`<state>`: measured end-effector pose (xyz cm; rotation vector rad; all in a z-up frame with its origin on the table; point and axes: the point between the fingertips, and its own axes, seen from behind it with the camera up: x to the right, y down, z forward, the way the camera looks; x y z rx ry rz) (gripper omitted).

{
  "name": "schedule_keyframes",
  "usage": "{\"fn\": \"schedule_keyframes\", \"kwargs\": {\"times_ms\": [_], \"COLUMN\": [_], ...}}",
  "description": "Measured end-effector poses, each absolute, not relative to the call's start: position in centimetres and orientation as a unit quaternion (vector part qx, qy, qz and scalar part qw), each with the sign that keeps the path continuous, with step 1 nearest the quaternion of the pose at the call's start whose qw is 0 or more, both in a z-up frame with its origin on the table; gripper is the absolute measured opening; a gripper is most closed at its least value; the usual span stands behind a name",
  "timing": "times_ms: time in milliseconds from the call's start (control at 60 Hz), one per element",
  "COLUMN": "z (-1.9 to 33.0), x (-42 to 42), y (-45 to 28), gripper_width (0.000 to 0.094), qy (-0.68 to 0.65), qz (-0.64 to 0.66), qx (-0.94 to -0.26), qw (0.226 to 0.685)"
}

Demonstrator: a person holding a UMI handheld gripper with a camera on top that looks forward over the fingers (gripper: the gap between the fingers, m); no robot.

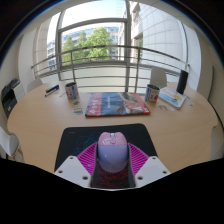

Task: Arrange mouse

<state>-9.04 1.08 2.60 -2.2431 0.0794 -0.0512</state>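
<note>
We see bright daylight from the window (92, 40) glaring on the desk (40, 120); edges bend strongly, nearby things blur.

The mouse (111, 152) has a smooth, softly glossy plastic shell, pale and catching window light on its hump. Beneath it lies a matt black mouse mat (82, 139). The counter (40, 125) around the mat is smooth, light wood-look laminate with a dull sheen. Beyond the mat, a magazine (117, 103) shows glossy printed paper.
</note>
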Motion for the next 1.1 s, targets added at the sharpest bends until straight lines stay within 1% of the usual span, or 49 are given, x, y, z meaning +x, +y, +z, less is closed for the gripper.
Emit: {"fn": "schedule_keyframes", "kwargs": {"times_ms": [67,83,150,233,250,267,317,333,367,433,483,600,750,950,1100], "z": [1.4,-0.2,-1.1,-1.4,-1.3,-1.1,-0.3,0.1,1.5,3.6,6.0,10.1,13.7,16.1,16.4], "x": [-8.8,-9.4,-9.6,-9.6,-9.6,-9.6,-9.6,-9.7,-9.6,-9.6,-9.7,-10.2,-11.7,-13.3,-14.0], "y": [0.9,0.8,0.4,0.1,-0.1,-0.2,-0.7,-0.9,-1.4,-2.6,-4.1,-7.9,-13.7,-21.2,-25.8], "gripper_width": [0.0448,0.0464,0.0519,0.0569,0.0594,0.0639,0.0827,0.0858,0.0826,0.0857,0.0854,0.0853,0.0843,0.0845,0.0846], "qy": [0.027,0.029,0.032,0.038,0.039,0.040,0.040,0.038,0.035,0.031,0.029,0.024,0.023,0.022,0.020], "qz": [-0.023,-0.024,-0.021,-0.022,-0.022,-0.023,-0.024,-0.025,-0.028,-0.037,-0.041,-0.050,-0.047,-0.047,-0.047], "qx": [-0.909,-0.910,-0.915,-0.915,-0.916,-0.916,-0.915,-0.914,-0.913,-0.906,-0.903,-0.895,-0.890,-0.884,-0.884], "qw": [0.414,0.412,0.401,0.401,0.399,0.398,0.402,0.403,0.407,0.420,0.426,0.443,0.453,0.465,0.465]}}
